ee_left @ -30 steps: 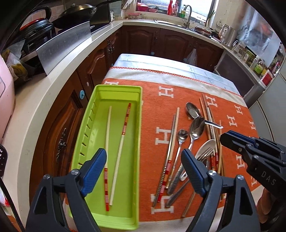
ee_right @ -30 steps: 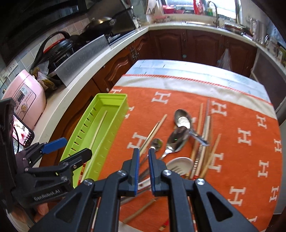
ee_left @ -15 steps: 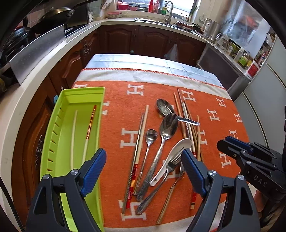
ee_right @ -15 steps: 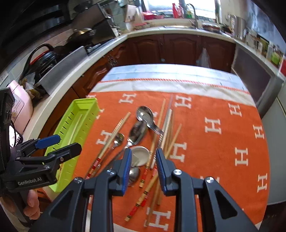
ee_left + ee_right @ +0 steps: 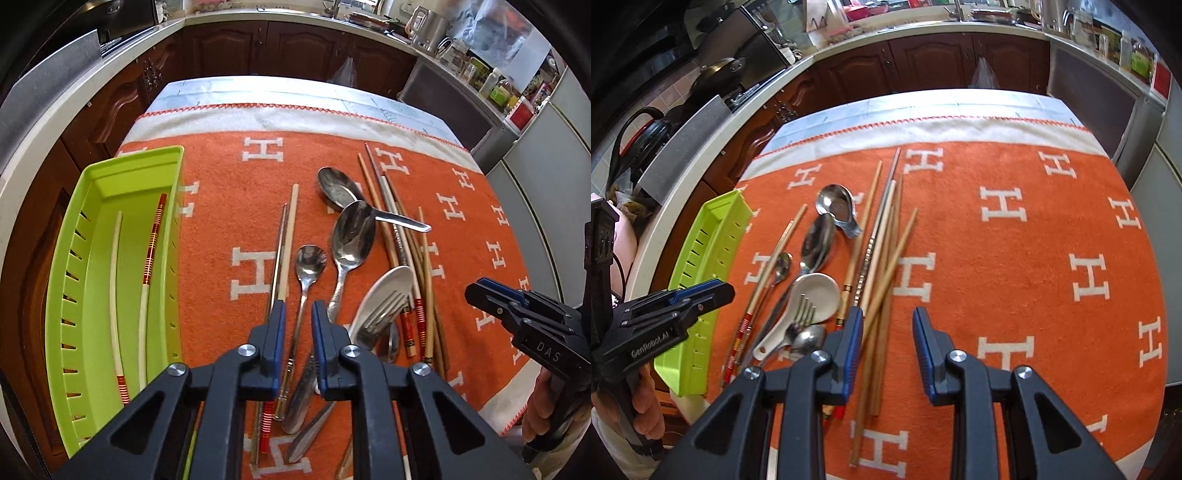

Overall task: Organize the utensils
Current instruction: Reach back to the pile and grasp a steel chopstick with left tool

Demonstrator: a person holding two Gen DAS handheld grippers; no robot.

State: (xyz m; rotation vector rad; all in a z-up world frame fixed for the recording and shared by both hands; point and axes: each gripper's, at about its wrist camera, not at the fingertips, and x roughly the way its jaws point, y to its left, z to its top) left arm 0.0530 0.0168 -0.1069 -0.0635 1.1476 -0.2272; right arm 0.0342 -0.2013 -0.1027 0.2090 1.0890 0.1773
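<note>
**Both tongs dropped toward the pile**

Since a second earlier, both tongs had sunk closer to the cloth, and the left tongs (image 5: pixel 298 332) had just been closing from wide to a narrow gap, the small spoon's (image 5: pixel 309 266) handle lying below that gap, seemingly not yet pinched. The right tongs (image 5: pixel 886 332) stood partly open, holding nothing, over the wooden chopsticks (image 5: pixel 882 273). Those chopsticks ran lengthwise away from the tongs, roughly in line with them. Farther left on the bench sat the green tray (image 5: pixel 110 184), already holding two pale chopsticks (image 5: pixel 147 266).
</note>
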